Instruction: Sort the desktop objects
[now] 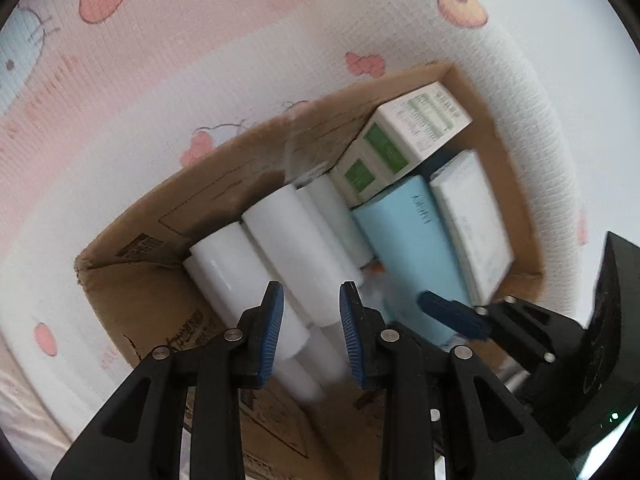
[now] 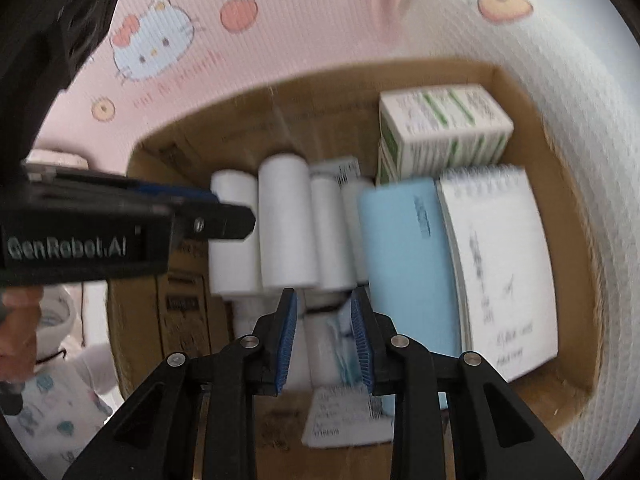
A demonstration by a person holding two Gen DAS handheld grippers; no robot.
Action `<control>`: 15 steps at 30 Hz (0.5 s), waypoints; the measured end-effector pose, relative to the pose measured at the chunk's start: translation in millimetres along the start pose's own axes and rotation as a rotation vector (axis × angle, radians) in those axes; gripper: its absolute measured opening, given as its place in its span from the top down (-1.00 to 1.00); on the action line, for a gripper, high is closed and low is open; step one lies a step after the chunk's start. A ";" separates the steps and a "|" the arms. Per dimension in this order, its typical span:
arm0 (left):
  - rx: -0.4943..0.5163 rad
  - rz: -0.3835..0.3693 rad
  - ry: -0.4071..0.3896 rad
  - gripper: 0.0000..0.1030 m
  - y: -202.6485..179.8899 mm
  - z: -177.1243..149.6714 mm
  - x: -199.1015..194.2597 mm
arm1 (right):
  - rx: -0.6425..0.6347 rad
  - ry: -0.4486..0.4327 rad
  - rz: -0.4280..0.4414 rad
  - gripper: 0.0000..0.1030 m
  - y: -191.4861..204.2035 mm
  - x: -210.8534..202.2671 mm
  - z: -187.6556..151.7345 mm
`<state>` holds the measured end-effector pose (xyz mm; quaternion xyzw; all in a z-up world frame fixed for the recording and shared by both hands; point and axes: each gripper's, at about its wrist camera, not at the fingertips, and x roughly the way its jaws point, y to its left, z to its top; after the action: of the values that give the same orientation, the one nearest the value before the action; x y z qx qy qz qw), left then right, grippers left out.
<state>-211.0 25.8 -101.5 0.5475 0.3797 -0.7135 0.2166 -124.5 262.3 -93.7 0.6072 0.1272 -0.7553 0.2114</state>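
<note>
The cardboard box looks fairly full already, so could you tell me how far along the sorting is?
Largely done, it seems: the cardboard box already holds white rolls, a green-and-white carton, a blue notebook and a spiral notepad, packed side by side. Nothing is in hand: the left gripper and right gripper hover open above it. Whether anything remains outside the box cannot be seen.

Underneath everything, a pink-and-white quilted mat (image 2: pixel 280 52) printed with cartoon cats, red apples and orange rings. At the far left of the right wrist view, beyond the mat's edge, a white cloth with small teal and pink prints (image 2: pixel 60 408), crumpled. Above that, a pale rounded object (image 2: pixel 56 158), too hidden to identify. Same mat (image 1: pixel 160 100) across the left wrist view, blurred.
</note>
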 end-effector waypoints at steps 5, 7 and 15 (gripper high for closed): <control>-0.017 0.050 0.033 0.42 3.3 -1.7 10.6 | 0.032 0.040 0.019 0.52 -5.8 15.8 -4.1; -0.014 0.067 0.037 0.42 6.0 0.0 12.3 | 0.049 0.053 0.056 0.52 -6.6 22.6 -2.7; -0.005 0.059 0.035 0.49 14.9 5.4 14.4 | 0.045 0.070 0.117 0.52 -3.5 36.9 8.9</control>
<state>-207.9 13.9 -119.1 0.5702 0.3689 -0.6963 0.2323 -140.3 255.3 -127.7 0.6441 0.0815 -0.7227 0.2370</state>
